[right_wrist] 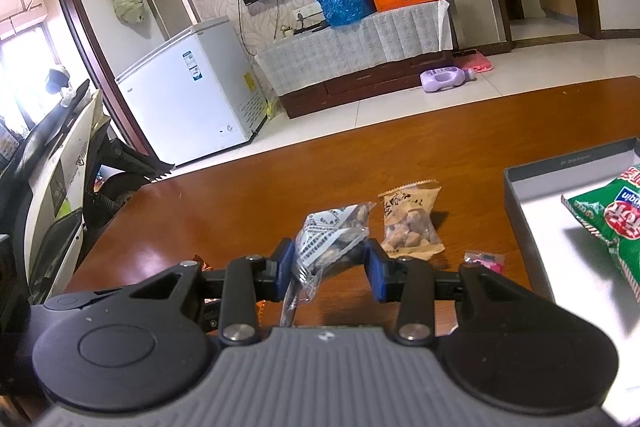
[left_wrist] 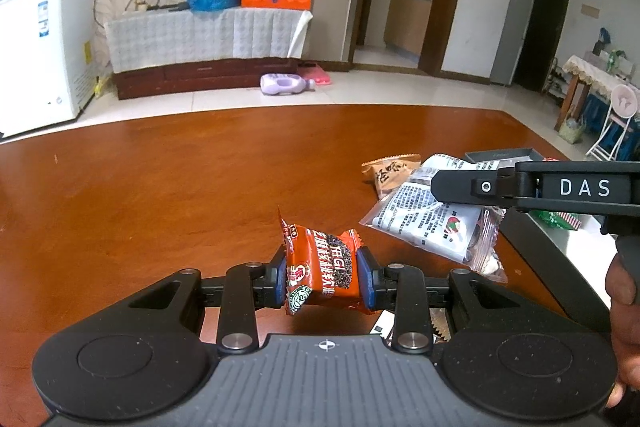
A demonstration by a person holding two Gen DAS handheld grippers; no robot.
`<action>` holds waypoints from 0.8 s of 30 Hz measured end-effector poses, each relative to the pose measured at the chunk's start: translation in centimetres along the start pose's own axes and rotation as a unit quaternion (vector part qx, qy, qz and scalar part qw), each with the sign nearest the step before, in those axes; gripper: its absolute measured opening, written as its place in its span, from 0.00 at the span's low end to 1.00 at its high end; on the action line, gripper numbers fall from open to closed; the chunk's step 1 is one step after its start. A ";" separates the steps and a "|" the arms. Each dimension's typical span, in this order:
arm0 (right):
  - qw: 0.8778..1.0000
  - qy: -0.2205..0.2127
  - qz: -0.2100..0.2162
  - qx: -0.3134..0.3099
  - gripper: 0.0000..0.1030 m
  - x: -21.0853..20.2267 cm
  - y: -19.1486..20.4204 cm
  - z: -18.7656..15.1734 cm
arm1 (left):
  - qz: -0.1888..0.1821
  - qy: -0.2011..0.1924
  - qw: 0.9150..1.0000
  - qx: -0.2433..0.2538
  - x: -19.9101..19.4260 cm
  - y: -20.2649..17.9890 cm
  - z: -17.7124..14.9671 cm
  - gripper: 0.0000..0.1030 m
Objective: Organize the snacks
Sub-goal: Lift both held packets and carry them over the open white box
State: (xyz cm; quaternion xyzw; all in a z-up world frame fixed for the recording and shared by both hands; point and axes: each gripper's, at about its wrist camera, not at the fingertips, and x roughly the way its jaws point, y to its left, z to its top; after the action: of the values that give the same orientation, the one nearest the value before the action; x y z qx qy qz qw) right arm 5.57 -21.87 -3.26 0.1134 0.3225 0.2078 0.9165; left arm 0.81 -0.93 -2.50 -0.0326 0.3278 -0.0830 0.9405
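Left gripper (left_wrist: 325,277): clamped on an orange snack packet (left_wrist: 320,267), blue pads pressing both its sides; the packet is held above the wooden table (left_wrist: 160,187), twisted, one sealed end sticking up toward 11 o'clock.

Right gripper (right_wrist: 333,267): pads on either side of a clear bag of nuts (right_wrist: 332,239) with a printed label; the left pad touches the film, but a gap seems to show at the right pad, so I cannot tell whether it has truly gripped.

Box (right_wrist: 560,247): open grey box at 3 o'clock in the right wrist view, the likely home for the snacks; a green packet (right_wrist: 604,219) already lies inside.

Still on the table: a tan bag of nuts (right_wrist: 412,223) just beyond the clear bag at 1 o'clock, and a small pink packet (right_wrist: 484,261) near the box wall.

Risk, slipping: the orange packet is pinched across a puffy middle, so it may squirt out or rotate if the squeeze eases.

Risk, crushing: a harder squeeze could burst the seal or break the contents.

Risk, weak hold: the clear bag is loose film; a lift could grab only a fold and drop the nuts.

Risk, collision: in the left wrist view the right tool crosses at 3 o'clock, close above the clear bag; both heading for the box could bump.
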 end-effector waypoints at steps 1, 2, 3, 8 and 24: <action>1.000 -0.001 -0.001 0.001 0.37 -0.1 0.0 0.1 | -0.001 -0.001 1.000 0.000 0.0 0.1 0.0 0.34; 1.000 -0.002 -0.001 0.001 0.37 -0.2 -0.1 0.1 | -0.002 -0.002 1.000 0.000 0.0 0.0 0.1 0.34; 1.000 -0.004 -0.001 0.001 0.37 -0.4 -0.2 0.1 | -0.003 -0.002 1.000 0.000 0.0 -0.1 0.3 0.34; 1.000 -0.010 -0.005 0.006 0.37 -1.1 -0.5 0.3 | -0.009 -0.007 1.000 0.002 0.2 -0.7 0.8 0.34; 0.999 -0.029 -0.021 0.020 0.37 -3.7 -2.2 0.6 | -0.024 -0.011 1.000 0.009 1.2 -2.9 2.0 0.34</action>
State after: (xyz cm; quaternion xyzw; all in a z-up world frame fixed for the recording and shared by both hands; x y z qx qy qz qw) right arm 4.04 -25.53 -1.49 0.1307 0.3019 0.1784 0.9273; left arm 2.59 -3.96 -1.30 -0.0324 0.3163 -0.1080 0.9419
